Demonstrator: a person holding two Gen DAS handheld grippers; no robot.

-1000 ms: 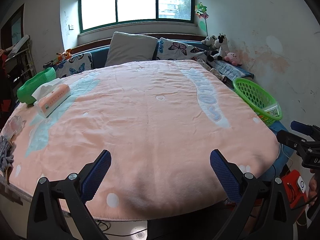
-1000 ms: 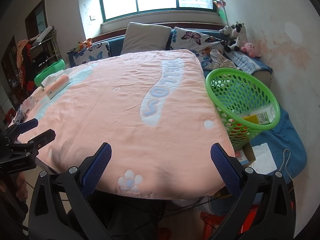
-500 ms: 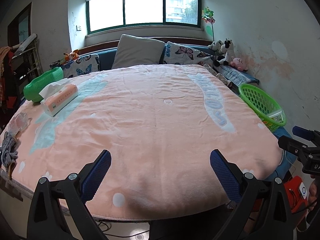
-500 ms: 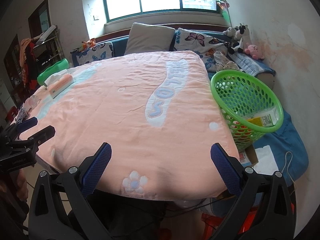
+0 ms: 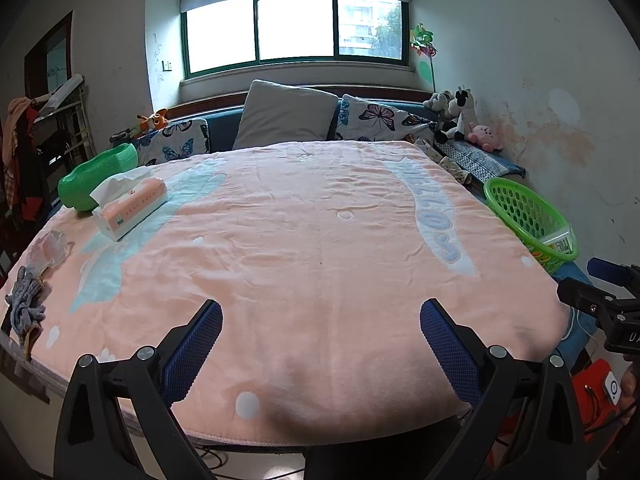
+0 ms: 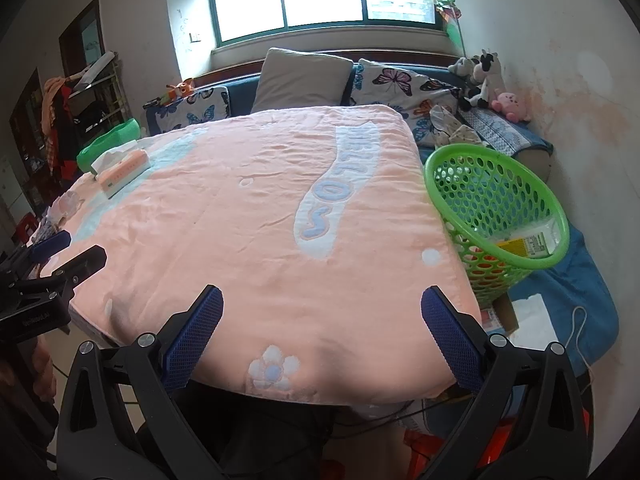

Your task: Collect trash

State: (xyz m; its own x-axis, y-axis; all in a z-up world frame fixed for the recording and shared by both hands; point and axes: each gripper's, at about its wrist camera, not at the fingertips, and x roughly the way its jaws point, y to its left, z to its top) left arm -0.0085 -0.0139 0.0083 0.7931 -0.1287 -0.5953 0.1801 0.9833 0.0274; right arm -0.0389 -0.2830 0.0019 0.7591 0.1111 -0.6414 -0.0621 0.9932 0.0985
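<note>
So, the green perforated basket [image 6: 496,204] is round, plastic, full of holes, and sits tilted just off the right edge of the pink blanket [image 6: 248,216], its open mouth tipped up toward the blanket. Inside it, low against the near wall, lies a flattened yellow-and-white package [image 6: 528,242], long axis running roughly along the basket rim; print too small to read. In the left wrist view the same basket [image 5: 528,216] shows at the blanket's right edge, package label [image 5: 560,242] just visible.

On the blanket's far-left edge, well apart from the basket: a crumpled clear plastic wrapper [image 5: 50,248] and a grey-blue rag [image 5: 26,308] just nearer than it, rag's long axis running along the blanket edge. Cannot tell if the rag is trash. A pink tissue box [image 5: 134,206] lies beyond the wrapper, long axis pointing diagonally toward the blanket's far corner, touching a green bowl [image 5: 94,182].

Left gripper [image 5: 320,344]: jaws spread wide, nothing between them, hanging over the blanket's near edge. Right gripper [image 6: 322,340]: likewise spread wide, holding nothing, over the near edge of the blanket, basket to its right.
</note>
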